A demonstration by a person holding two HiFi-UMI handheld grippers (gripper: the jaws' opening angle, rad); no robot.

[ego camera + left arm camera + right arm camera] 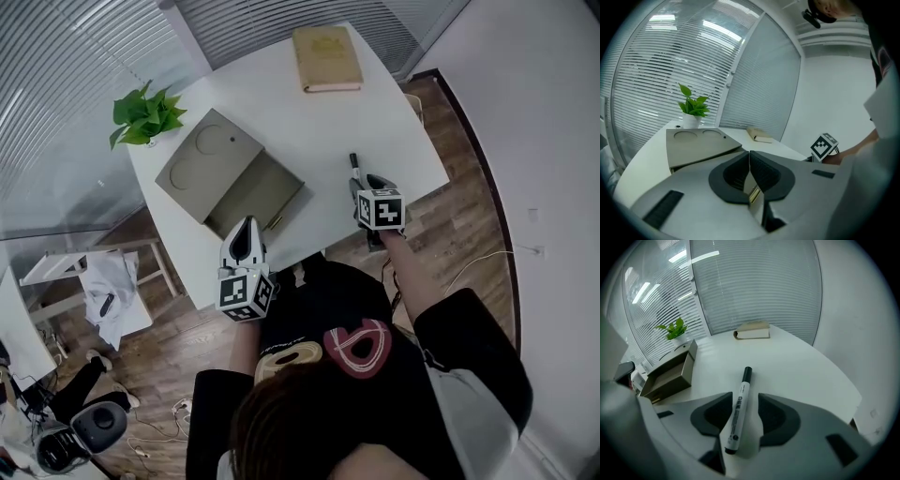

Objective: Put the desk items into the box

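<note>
Marker (743, 385) lies flat on the worktop (309, 122), squarely between the right gripper's (744, 398) jaws, which stand apart and aren't pinching yet, lined up along its barrel for a clean grab. Left gripper (749, 173) hovers closed and empty by the open box (267, 192).

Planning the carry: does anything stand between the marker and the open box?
Nothing visible. Only bare table lies between the marker and the box; the book sits at the far edge, and the left hand-held gripper is at the box's near side.
</note>
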